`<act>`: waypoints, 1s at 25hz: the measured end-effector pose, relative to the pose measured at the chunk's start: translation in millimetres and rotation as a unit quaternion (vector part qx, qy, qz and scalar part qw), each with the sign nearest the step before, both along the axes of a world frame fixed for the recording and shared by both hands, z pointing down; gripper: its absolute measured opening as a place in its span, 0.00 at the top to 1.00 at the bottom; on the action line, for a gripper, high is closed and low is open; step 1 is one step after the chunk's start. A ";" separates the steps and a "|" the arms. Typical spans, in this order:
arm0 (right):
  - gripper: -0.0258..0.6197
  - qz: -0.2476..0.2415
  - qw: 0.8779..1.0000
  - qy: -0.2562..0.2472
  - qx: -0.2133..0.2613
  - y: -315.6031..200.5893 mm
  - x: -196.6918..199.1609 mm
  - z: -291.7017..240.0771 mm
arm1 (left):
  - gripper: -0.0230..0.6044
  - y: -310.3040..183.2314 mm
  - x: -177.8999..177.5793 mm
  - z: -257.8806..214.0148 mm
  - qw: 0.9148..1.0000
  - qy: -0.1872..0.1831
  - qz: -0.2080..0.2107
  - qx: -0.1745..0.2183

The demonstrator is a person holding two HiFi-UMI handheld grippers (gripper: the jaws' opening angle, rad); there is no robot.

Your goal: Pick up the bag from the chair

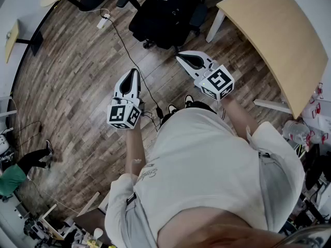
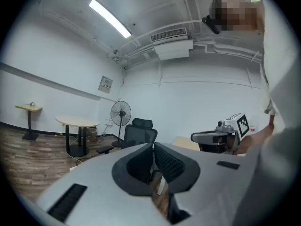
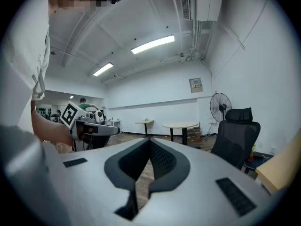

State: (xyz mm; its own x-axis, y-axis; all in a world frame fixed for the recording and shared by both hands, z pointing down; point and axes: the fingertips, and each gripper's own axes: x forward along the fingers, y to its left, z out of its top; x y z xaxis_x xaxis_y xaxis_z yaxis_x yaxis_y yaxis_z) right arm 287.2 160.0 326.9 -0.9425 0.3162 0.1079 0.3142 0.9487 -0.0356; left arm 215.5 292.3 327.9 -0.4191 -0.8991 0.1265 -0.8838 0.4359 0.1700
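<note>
A black office chair (image 1: 165, 14) stands on the wood floor ahead of me, and it shows too in the left gripper view (image 2: 138, 133) and the right gripper view (image 3: 237, 135). Something dark with a small white label lies on its seat; I cannot tell whether that is the bag. My left gripper (image 1: 132, 71) is held level and short of the chair, jaws shut and empty (image 2: 154, 145). My right gripper (image 1: 178, 56) is nearer the chair's wheeled base, also shut with nothing in it (image 3: 149, 140). Neither touches the chair.
A light wooden table (image 1: 279, 35) stands right of the chair. A power strip (image 1: 103, 20) and its black cable trail across the floor towards my feet. A round table (image 2: 77, 122) and a standing fan (image 2: 121, 113) are farther back. A person in green (image 1: 15, 174) is at the left.
</note>
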 end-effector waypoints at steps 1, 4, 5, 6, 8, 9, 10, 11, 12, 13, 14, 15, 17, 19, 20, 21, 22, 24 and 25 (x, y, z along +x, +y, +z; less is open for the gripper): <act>0.97 0.000 1.000 0.000 -0.001 -0.7 -0.2 0.6 | 0.93 -0.3 -0.3 1.7 1.000 0.001 0.000 -0.001; 0.97 0.002 1.000 -0.001 -0.002 -3.4 -0.1 2.1 | 0.93 -0.6 -1.0 6.8 1.000 0.007 -0.002 -0.003; 0.97 0.004 1.000 -0.002 0.000 -4.8 0.1 2.9 | 0.93 -0.8 -1.3 8.4 1.000 0.009 -0.003 -0.004; 0.97 0.008 1.000 0.000 0.002 -7.0 0.0 4.5 | 0.93 -1.5 -2.1 9.8 1.000 0.011 -0.003 -0.004; 0.97 0.020 1.000 0.009 0.004 -13.3 -1.3 10.6 | 0.93 -4.1 -5.6 11.5 1.000 0.014 -0.004 -0.004; 0.97 0.025 1.000 0.016 0.002 -16.9 -2.3 14.8 | 0.93 -5.7 -7.8 12.0 1.000 0.015 -0.005 -0.004; 0.97 0.028 0.999 0.024 -0.001 -20.6 -3.3 19.5 | 0.93 -7.3 -10.1 12.2 1.000 0.016 -0.006 -0.005; 0.97 0.031 0.999 0.031 -0.004 -24.3 -4.3 24.1 | 0.93 -8.9 -12.2 12.2 1.000 0.017 -0.008 -0.005; 0.97 0.032 0.999 0.038 -0.007 -27.9 -5.3 28.8 | 0.93 -10.4 -14.0 11.9 1.000 0.017 -0.010 -0.006; 0.97 0.032 0.998 0.044 -0.008 -30.9 -6.3 33.4 | 0.93 -11.5 -15.6 11.7 1.000 0.017 -0.013 -0.006; 0.97 0.031 0.998 0.050 -0.009 -33.3 -7.5 38.3 | 0.93 -12.0 -17.2 11.7 1.000 0.017 -0.017 -0.007; 0.97 0.028 0.998 0.055 -0.009 -35.0 -9.4 43.2 | 0.93 -11.9 -19.2 12.2 1.000 0.018 -0.022 -0.008; 0.97 0.020 0.998 0.066 -0.008 -36.7 -15.1 52.6 | 0.93 -10.6 -24.0 15.2 0.999 0.023 -0.032 -0.012; 0.97 0.011 0.997 0.075 -0.005 -36.4 -21.7 61.0 | 0.93 -8.6 -27.6 19.2 0.999 0.028 -0.041 -0.017; 0.97 0.005 0.997 0.078 -0.005 -35.4 -25.5 64.6 | 0.93 -7.2 -29.4 21.0 0.998 0.030 -0.045 -0.019; 0.97 -0.001 0.997 0.082 -0.006 -33.7 -30.3 67.8 | 0.93 -5.2 -32.1 22.7 0.998 0.031 -0.048 -0.021; 0.97 -0.006 0.996 0.085 -0.007 -31.0 -36.0 70.4 | 0.93 -2.4 -35.8 24.7 0.998 0.034 -0.051 -0.022; 0.97 -0.015 0.996 0.092 -0.006 -22.6 -47.1 74.5 | 0.93 5.4 -45.5 30.3 0.997 0.040 -0.056 -0.023; 0.97 -0.018 0.995 0.094 -0.005 -18.5 -51.9 76.3 | 0.93 9.2 -51.2 33.7 0.997 0.044 -0.058 -0.024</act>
State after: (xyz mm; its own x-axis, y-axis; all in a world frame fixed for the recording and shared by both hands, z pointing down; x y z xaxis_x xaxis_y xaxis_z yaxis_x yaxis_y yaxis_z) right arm 235.3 141.5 403.2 -0.8942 0.3506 0.2783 0.3342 0.9365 -0.1061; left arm 164.2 301.5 361.6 -0.5047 -0.8378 0.2084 -0.8098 0.5431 0.2220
